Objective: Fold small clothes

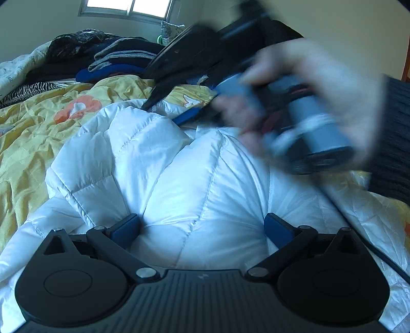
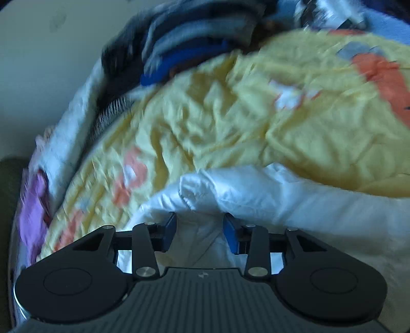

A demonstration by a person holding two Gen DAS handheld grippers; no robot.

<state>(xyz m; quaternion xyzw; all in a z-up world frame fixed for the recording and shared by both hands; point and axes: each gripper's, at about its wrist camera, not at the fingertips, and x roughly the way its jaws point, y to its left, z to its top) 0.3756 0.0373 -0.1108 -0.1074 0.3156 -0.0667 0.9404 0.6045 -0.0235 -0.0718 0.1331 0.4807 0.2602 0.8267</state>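
Observation:
A white quilted puffer jacket (image 1: 179,166) lies on a yellow patterned bedspread (image 1: 38,123). My left gripper (image 1: 202,225) is open, its blue pads wide apart and pressed down on the jacket's padding. In the left wrist view my right gripper (image 1: 164,102) is blurred at the far edge of the jacket, held by a hand (image 1: 320,84). In the right wrist view my right gripper (image 2: 200,233) has its blue pads partly closed around a fold of the white jacket (image 2: 230,194), which bunches between them. The right view is motion-blurred.
A pile of dark, grey and blue folded clothes (image 1: 115,56) sits at the back of the bed, also blurred in the right wrist view (image 2: 184,46). A zebra-striped cloth (image 1: 25,92) lies at the left. A window (image 1: 125,7) is behind. Purple fabric (image 2: 33,212) lies at the bed's left edge.

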